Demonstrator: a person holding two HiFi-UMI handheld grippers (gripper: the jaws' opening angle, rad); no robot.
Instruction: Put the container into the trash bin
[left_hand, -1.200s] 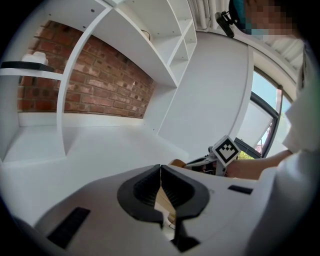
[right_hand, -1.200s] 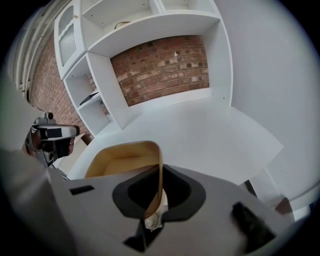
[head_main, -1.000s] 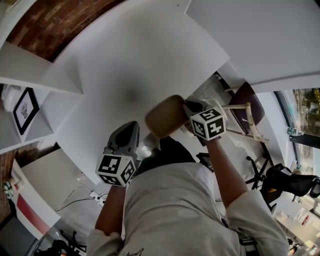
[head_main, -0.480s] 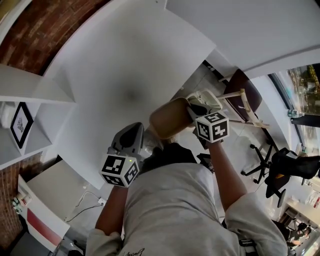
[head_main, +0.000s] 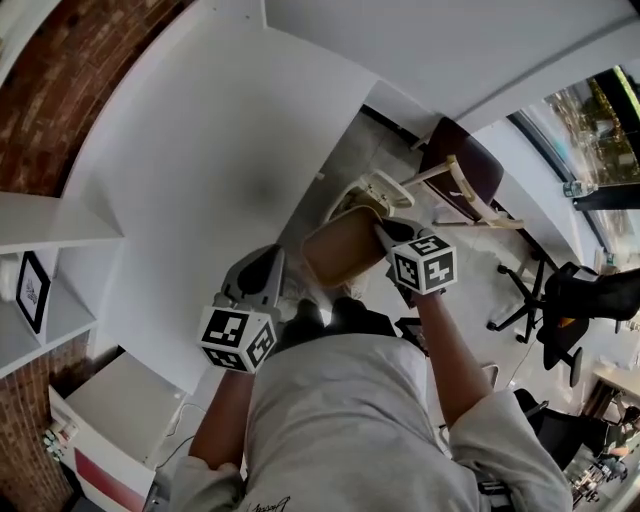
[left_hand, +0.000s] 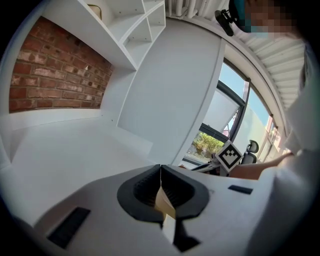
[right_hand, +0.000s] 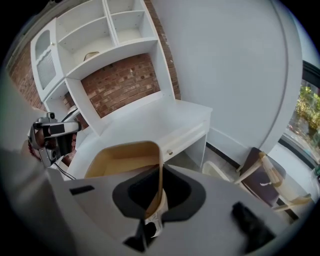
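Observation:
A brown open-topped container (head_main: 345, 248) hangs past the white desk's right edge, over the floor. My right gripper (head_main: 388, 233) is shut on its thin wall; in the right gripper view that wall (right_hand: 159, 165) runs straight between the dark pads of the gripper (right_hand: 159, 189), and the container's hollow (right_hand: 122, 159) looks empty. A cream-rimmed trash bin (head_main: 378, 190) stands on the floor just beyond the container, also seen as a pale rim (right_hand: 216, 172) by the desk. My left gripper (head_main: 262, 262) hovers over the desk's near edge with its pads together (left_hand: 161, 186); a thin tan sliver shows in their seam.
The white desk (head_main: 200, 170) fills the left, with shelves (head_main: 40, 250) and a brick wall (head_main: 70, 70) behind. A wooden chair with a dark seat (head_main: 470, 170) stands next to the bin. A black office chair (head_main: 575, 305) is further right. A white unit (head_main: 110, 425) sits below left.
Both grippers have swung right. The container has gone from over the desk's edge to over the floor, close to the bin. The right gripper's hold is unchanged.

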